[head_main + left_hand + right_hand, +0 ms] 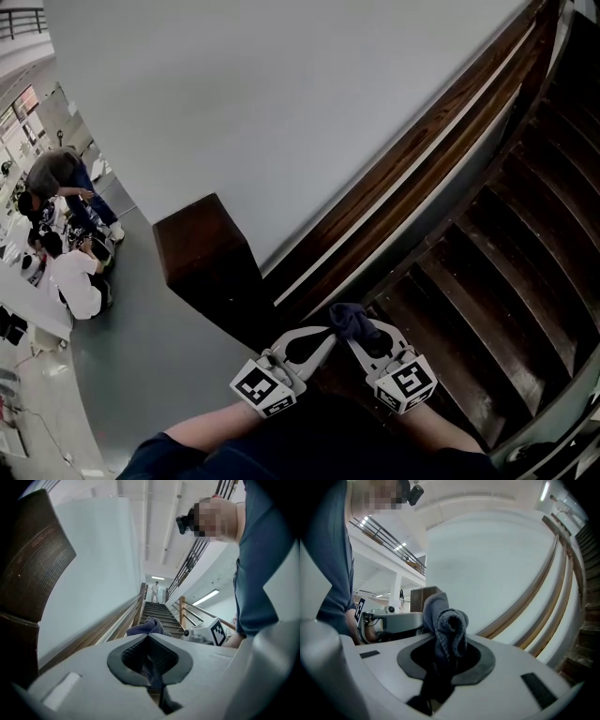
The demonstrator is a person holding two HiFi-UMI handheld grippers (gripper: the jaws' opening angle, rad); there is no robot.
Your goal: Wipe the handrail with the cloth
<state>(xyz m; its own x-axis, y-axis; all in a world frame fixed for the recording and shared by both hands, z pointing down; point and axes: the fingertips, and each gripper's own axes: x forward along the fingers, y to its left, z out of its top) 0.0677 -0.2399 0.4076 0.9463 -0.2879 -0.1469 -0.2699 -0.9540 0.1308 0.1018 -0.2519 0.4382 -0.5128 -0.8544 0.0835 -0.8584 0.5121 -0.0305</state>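
Dark-blue cloth (354, 322) sits clamped in the right gripper (367, 336). The left gripper (326, 336) seems closed on its edge. The wooden handrail (427, 136) appears still unwiped.

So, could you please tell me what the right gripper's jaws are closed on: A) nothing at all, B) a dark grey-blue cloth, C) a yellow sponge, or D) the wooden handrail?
B: in its own view, the right gripper has its jaws pinched on the bunched cloth.

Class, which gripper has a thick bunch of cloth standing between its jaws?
The right gripper: the cloth bulges from its shut jaws. The left gripper pinches only a thin strip.
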